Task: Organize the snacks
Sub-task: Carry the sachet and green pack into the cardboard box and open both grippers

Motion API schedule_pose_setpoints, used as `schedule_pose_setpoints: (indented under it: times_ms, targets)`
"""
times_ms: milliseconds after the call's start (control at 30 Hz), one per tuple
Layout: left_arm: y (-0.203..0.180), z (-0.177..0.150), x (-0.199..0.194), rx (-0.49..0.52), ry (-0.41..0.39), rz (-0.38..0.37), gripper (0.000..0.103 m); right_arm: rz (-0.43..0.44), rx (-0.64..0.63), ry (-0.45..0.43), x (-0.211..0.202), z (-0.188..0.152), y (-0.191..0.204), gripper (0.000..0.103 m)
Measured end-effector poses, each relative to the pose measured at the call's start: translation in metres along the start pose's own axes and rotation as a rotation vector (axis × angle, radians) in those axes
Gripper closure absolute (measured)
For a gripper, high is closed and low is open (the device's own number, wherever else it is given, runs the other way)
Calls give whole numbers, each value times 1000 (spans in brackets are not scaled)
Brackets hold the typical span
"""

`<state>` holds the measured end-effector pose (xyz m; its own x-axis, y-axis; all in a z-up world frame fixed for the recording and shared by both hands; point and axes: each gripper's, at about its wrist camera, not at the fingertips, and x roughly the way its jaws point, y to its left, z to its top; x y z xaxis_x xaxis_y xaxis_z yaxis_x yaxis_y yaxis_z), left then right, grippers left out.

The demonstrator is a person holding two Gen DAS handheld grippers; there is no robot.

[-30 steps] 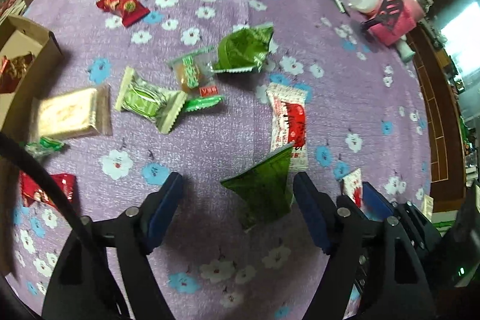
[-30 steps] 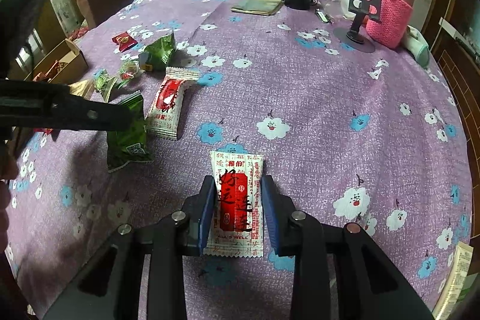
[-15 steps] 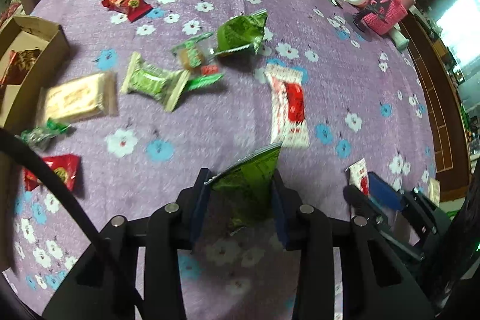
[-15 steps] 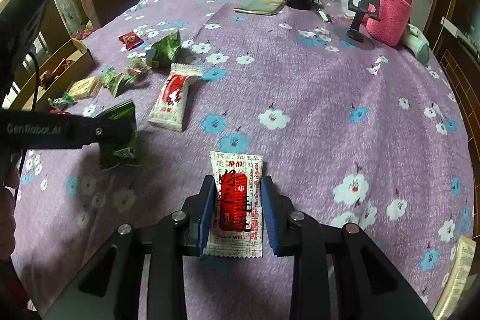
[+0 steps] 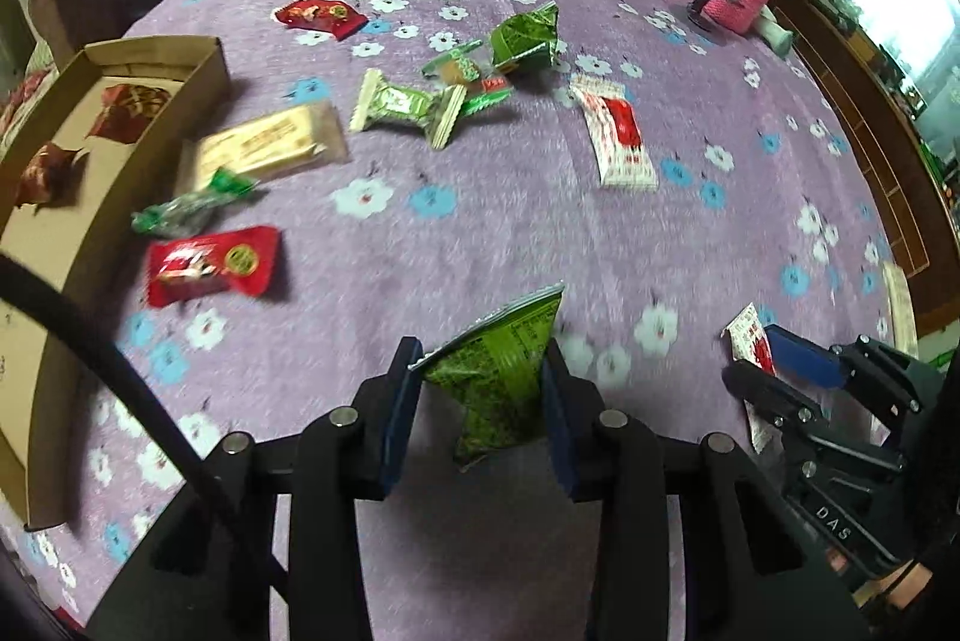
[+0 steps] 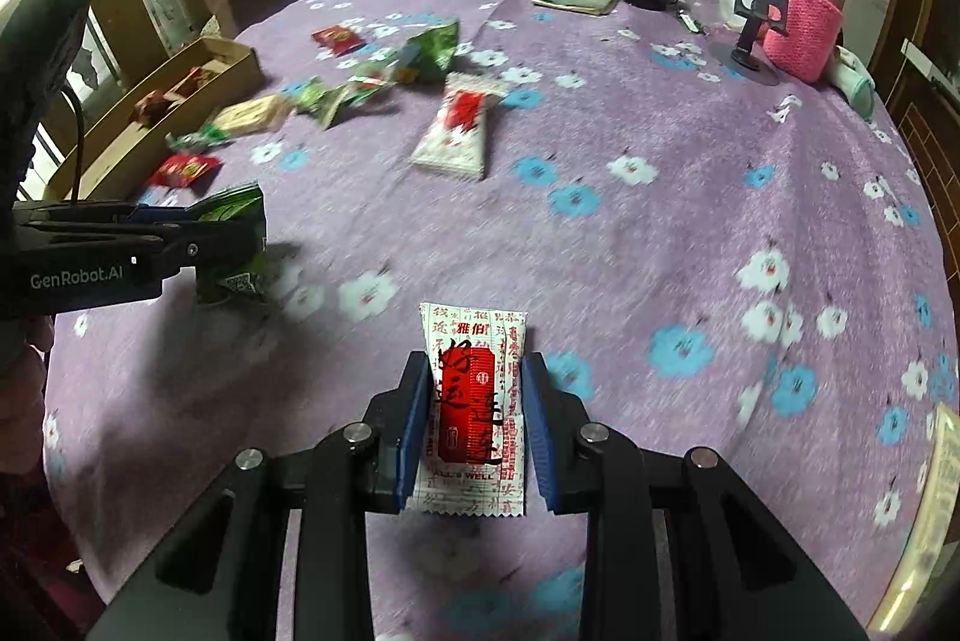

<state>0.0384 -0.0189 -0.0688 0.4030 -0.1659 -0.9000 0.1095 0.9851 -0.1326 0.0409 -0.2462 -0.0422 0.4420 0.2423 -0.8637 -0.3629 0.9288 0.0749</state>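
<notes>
- Left gripper (image 5: 483, 392): jaws drawn in on a green snack packet (image 5: 501, 371); both blue pads press its sides, and the packet is crumpled and tilted, its top edge slanting up to the right. It sits clear above the purple flowered tablecloth (image 5: 480, 221).
- Right gripper (image 6: 474, 422): jaws narrow, clamped on a white-and-red snack packet (image 6: 474, 401) printed with Chinese characters; packet upright between the pads, its top edge projecting beyond the fingertips.
- From the right wrist view, the left gripper (image 6: 198, 236) is at the left edge with the green packet (image 6: 237, 245) in its tip.
- Loose snacks on the cloth: red packet (image 5: 213, 266), small green twisted sweet (image 5: 192, 206), beige bar (image 5: 270, 149), green-and-white wrapped sweet (image 5: 408, 107), second green packet (image 5: 525, 38), white-and-red packet (image 5: 618, 137), further red packet (image 5: 321, 17).
- Cardboard box (image 5: 150, 125) at the left edge of the table, beside the beige bar; dark red wrapped items lie inside.
- Far end: pink knitted bottle sleeve (image 6: 810, 23), black stand (image 6: 756, 11).
- Motion blur softens detail in both views.
</notes>
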Motion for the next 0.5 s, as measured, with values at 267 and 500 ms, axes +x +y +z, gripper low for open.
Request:
schedule_pose_setpoints:
  times_ms: [267, 500]
  targets:
    - [13, -24, -14, 20, -13, -2, 63, 26, 6, 1, -7, -9, 23, 73]
    - [34, -35, -23, -13, -25, -9, 63, 31, -21, -5, -12, -7, 44, 73]
